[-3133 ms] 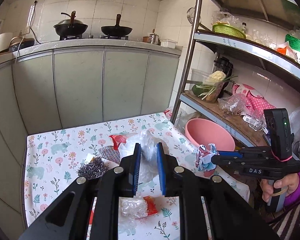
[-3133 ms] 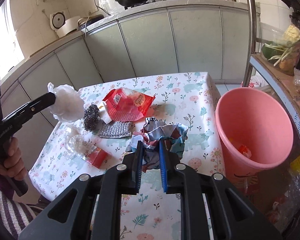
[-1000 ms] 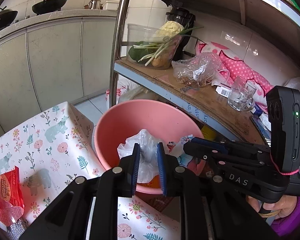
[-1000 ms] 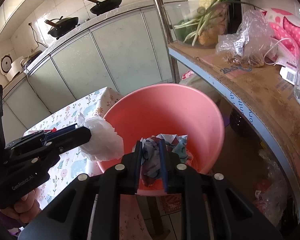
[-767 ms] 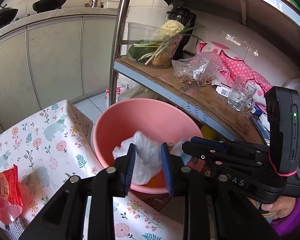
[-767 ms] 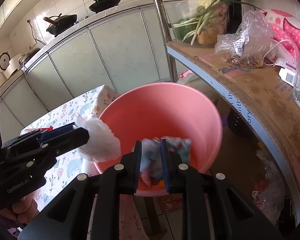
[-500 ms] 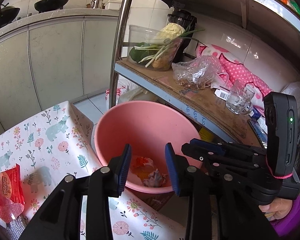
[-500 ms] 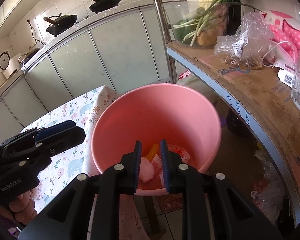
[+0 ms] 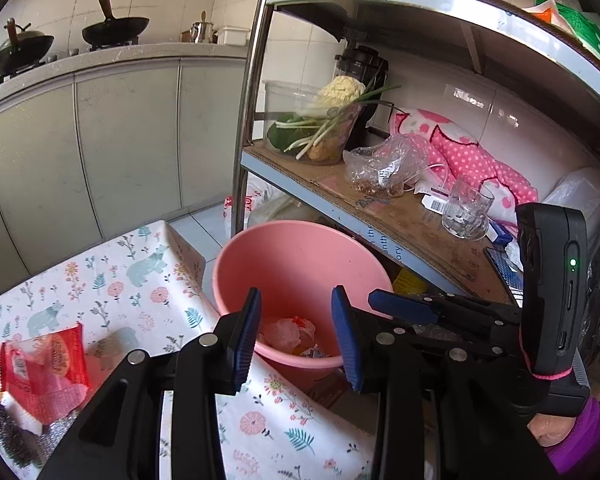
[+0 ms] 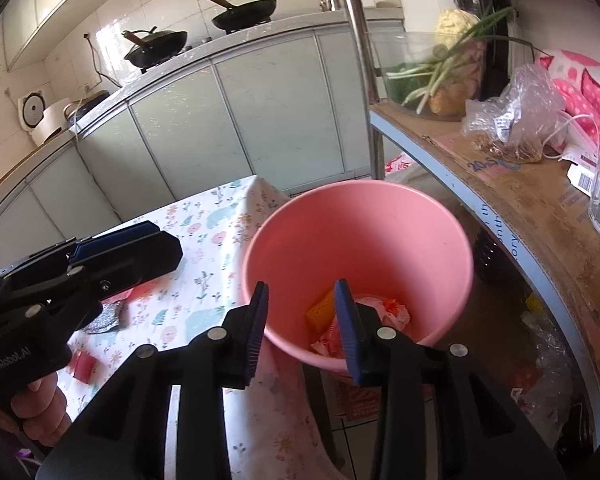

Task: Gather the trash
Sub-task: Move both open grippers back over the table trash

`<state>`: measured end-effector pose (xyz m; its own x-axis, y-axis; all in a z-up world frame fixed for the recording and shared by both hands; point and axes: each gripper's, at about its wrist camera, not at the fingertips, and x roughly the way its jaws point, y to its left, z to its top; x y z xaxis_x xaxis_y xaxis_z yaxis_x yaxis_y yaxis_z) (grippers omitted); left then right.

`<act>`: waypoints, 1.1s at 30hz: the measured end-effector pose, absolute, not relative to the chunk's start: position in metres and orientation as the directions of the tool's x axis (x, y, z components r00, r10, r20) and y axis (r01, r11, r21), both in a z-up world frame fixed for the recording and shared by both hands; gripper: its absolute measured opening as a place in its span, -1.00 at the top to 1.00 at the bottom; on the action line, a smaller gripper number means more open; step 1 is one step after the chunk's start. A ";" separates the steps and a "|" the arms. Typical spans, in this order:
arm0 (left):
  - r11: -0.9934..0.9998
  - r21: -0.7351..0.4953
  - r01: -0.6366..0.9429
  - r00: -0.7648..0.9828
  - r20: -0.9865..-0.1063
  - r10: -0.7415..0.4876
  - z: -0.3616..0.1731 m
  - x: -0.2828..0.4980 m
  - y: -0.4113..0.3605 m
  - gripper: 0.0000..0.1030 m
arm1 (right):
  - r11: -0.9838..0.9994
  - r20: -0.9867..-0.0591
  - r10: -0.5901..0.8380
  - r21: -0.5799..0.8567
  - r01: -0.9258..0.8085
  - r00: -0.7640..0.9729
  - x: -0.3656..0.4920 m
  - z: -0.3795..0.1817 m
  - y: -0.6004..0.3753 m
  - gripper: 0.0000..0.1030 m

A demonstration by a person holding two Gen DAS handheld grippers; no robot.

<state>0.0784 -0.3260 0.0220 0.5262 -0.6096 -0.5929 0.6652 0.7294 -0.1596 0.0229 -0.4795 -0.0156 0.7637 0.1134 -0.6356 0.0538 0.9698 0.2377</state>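
Progress, judged: partly done. Crumpled trash (image 10: 374, 312) lying at bottom of pink bucket (image 10: 360, 216), bucket standing beside table (image 9: 112, 280) edge. Still awaiting collection on table: red wrapper (image 9: 44, 364), steel scourer (image 9: 4, 436), silver mesh pad (image 9: 56, 436).

Left gripper (image 9: 296, 336) hovering over bucket rim, jaws spread wide, gripping nothing. Right gripper (image 10: 302, 324) hovering over bucket mouth, pointing down into it, jaws likewise gaping, carrying nothing.
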 end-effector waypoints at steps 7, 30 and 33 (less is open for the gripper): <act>0.757 -0.107 0.645 0.575 -0.584 -0.573 0.036 0.052 -0.288 0.31 | 0.964 -0.619 0.175 0.266 -0.005 0.765 0.015 -0.007 -0.452 0.31; 0.931 -0.016 0.365 0.725 -0.623 -0.295 0.018 -0.011 -0.093 0.31 | 0.905 -0.677 0.424 0.293 -0.309 0.602 0.005 -0.017 -0.322 0.31; 0.946 -0.043 0.320 0.712 -0.648 -0.270 0.005 -0.014 -0.073 0.31 | 0.888 -0.689 0.453 0.296 -0.351 0.566 0.004 -0.022 -0.304 0.31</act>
<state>-0.0143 -0.0726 0.0055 0.7118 -0.2704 -0.6482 0.3204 0.9463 -0.0430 0.0040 -0.3041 -0.0218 0.5659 0.4534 -0.6886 -0.3513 0.8882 0.2960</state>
